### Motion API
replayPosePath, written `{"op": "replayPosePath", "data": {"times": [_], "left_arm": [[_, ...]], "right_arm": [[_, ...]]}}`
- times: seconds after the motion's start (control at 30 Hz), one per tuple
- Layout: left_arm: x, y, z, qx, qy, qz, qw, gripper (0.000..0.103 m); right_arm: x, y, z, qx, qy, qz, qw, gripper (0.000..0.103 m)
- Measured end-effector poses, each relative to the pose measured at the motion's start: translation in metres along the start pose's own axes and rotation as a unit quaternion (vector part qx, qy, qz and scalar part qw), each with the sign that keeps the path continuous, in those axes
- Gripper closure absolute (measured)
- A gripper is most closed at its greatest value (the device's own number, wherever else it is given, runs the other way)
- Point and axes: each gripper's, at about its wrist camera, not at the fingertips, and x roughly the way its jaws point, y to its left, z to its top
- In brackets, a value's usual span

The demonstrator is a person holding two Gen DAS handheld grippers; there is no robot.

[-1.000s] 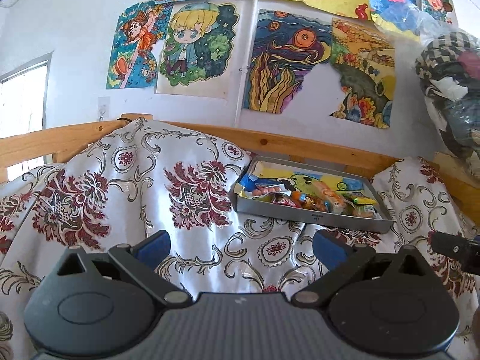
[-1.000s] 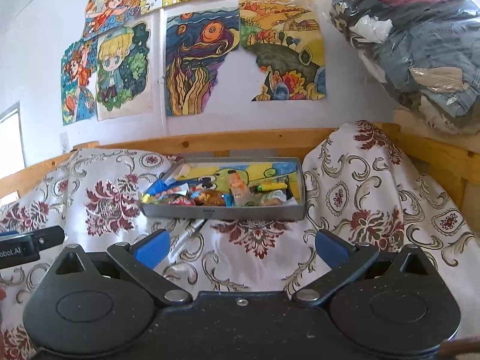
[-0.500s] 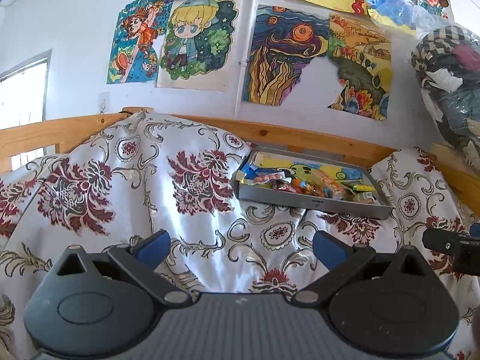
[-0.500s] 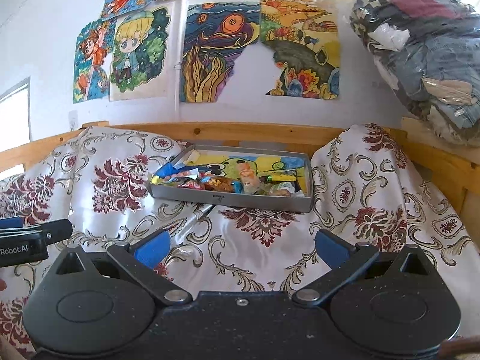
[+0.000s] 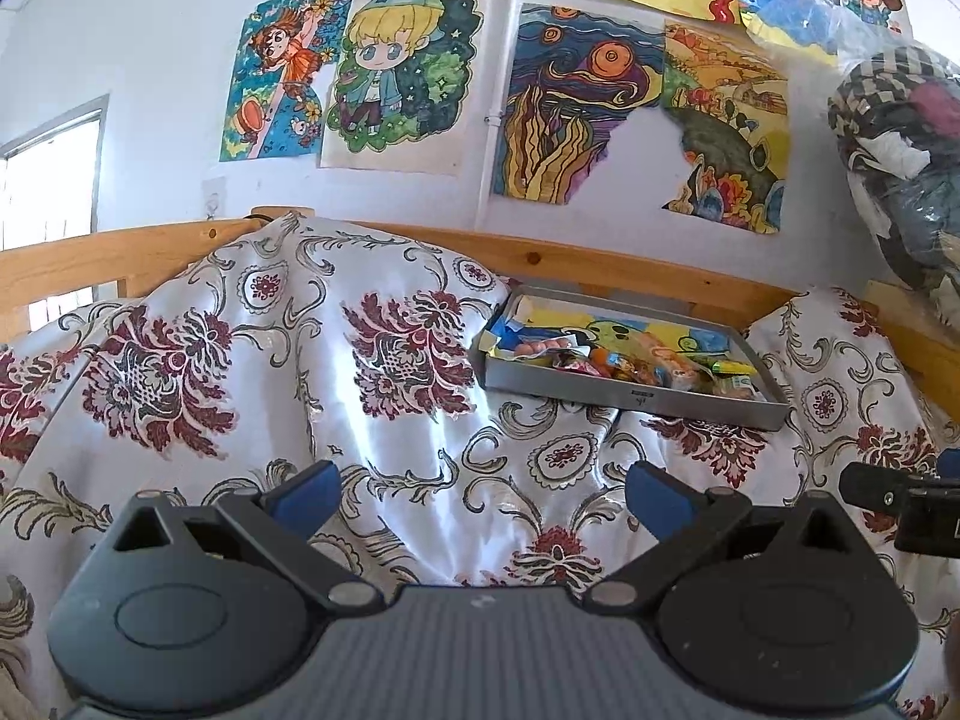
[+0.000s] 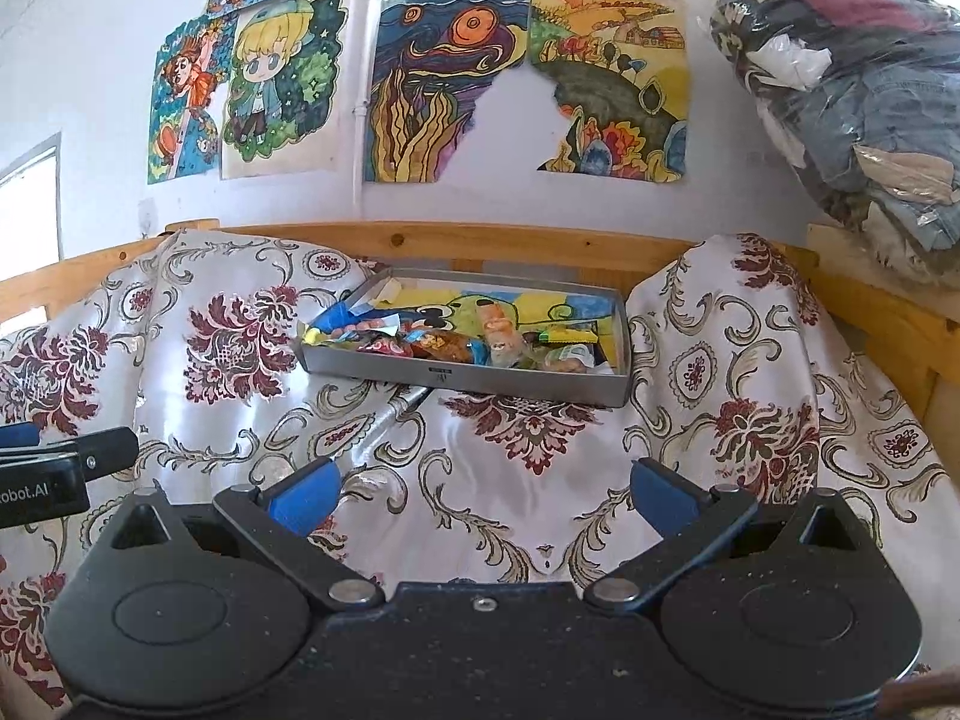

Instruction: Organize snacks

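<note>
Several wrapped snacks (image 6: 456, 345) lie heaped in a shallow grey tin tray (image 6: 462, 377), which rests in a dip of the floral bedspread (image 6: 528, 480) just before the wooden bed rail (image 6: 456, 240); the low rim seems meant to keep the loose packets together on soft cloth. A silvery pen-like thing (image 6: 393, 414) lies on the bedspread at the tray's near edge. Both tools hang well short of the tray: the left hand-held gripper (image 5: 480, 492) and the right hand-held gripper (image 6: 480, 495) each stand wide apart, empty, touching nothing. Whether sorting is ahead or finished, I cannot tell.
</note>
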Motion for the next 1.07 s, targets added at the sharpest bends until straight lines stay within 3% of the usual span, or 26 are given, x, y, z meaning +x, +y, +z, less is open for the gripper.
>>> {"op": "replayPosePath", "data": {"times": [0.57,0.77,1.07], "left_arm": [[-0.0009,-0.0007,0.0000,0.001,0.002,0.001,1.0000,0.001],[0.0042,-0.0071,0.0001,0.023,0.032,0.044,0.9983,0.001],[0.0038,-0.0036,0.0010,0.020,0.032,0.043,0.9984,0.001]], "right_arm": [[0.0013,0.0024,-0.0012,-0.005,0.003,0.002,1.000,0.001],[0.0012,0.0024,-0.0006,-0.005,0.003,0.001,1.000,0.001],[0.0047,0.0021,-0.0048,-0.010,0.008,0.002,1.000,0.001]]}}
